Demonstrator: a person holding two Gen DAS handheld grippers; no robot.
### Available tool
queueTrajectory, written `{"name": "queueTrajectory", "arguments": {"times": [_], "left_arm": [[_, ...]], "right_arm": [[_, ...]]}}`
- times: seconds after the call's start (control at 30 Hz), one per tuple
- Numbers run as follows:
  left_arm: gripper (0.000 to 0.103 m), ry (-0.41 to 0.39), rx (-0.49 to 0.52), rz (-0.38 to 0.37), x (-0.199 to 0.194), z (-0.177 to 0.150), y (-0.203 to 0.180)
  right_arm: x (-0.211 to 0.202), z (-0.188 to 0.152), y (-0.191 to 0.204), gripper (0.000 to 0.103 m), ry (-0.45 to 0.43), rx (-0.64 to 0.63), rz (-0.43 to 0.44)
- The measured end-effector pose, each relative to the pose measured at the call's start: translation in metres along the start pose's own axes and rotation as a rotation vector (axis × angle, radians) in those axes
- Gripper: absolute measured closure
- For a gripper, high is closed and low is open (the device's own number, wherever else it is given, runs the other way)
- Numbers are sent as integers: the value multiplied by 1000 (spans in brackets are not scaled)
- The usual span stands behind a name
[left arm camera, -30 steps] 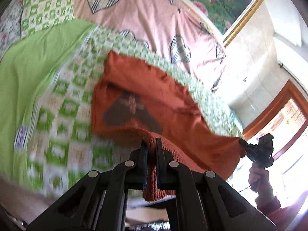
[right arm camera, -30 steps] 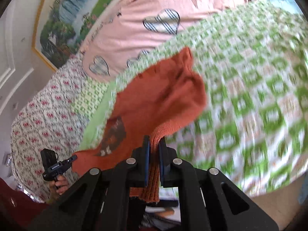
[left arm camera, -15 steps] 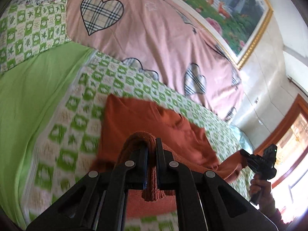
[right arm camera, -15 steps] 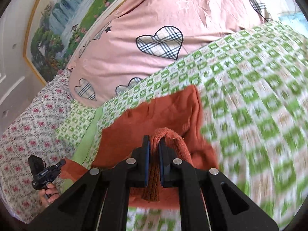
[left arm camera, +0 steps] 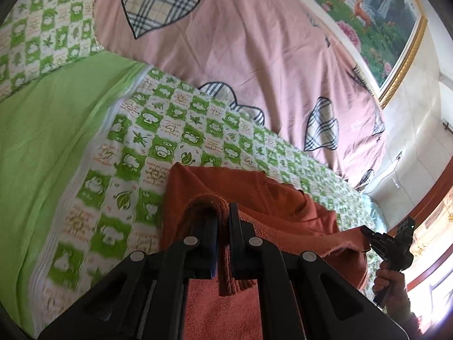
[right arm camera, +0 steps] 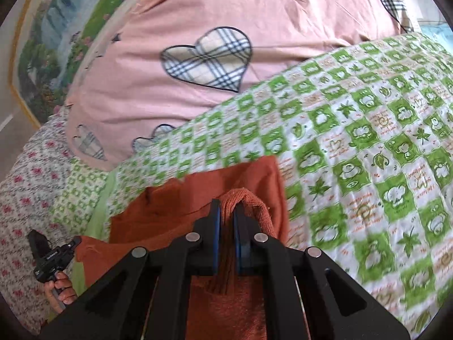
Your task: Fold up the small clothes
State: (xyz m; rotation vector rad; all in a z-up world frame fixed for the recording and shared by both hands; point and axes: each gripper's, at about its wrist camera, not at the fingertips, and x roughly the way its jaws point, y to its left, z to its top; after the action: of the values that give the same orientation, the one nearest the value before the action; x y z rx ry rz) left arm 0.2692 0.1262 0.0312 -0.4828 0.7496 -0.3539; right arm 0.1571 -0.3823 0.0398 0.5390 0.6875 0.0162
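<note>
A rust-orange knit sweater lies stretched over the green checked bedspread. My left gripper is shut on a bunched ribbed edge of it at one end. My right gripper is shut on the ribbed edge of the sweater at the other end. Each gripper shows in the other's view: the right one at the far right, the left one at the lower left, both pinching the cloth. The sweater's near part hangs under the fingers in both views.
A pink quilt with plaid hearts is heaped at the back of the bed. A plain green sheet and a floral cover lie to the left. A framed landscape painting hangs on the wall. A window is at right.
Both grippers have moved forward and down over the bed with the sweater's edge in them. The sweater, lifted and hanging before, now lies lower and flatter on the bedspread.
</note>
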Motion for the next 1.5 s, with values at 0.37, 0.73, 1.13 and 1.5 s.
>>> {"name": "queueTrajectory", "arguments": {"times": [0.37,0.73,1.13,1.5], "left_arm": [[96,123,-59,97,58,-10,28],[71,321,192,-49,41,-83,-65],[72,224,176,169,105,12,-39],[61,178,28,139,49,-12,-20]], "right_arm": [[48,-7,-22,92,94,19,-100],[13,-55,57,65,197,-226,87],[79,2,41,67,158,-252,-179],[38,-23,27,67,142,-167,-121]]}}
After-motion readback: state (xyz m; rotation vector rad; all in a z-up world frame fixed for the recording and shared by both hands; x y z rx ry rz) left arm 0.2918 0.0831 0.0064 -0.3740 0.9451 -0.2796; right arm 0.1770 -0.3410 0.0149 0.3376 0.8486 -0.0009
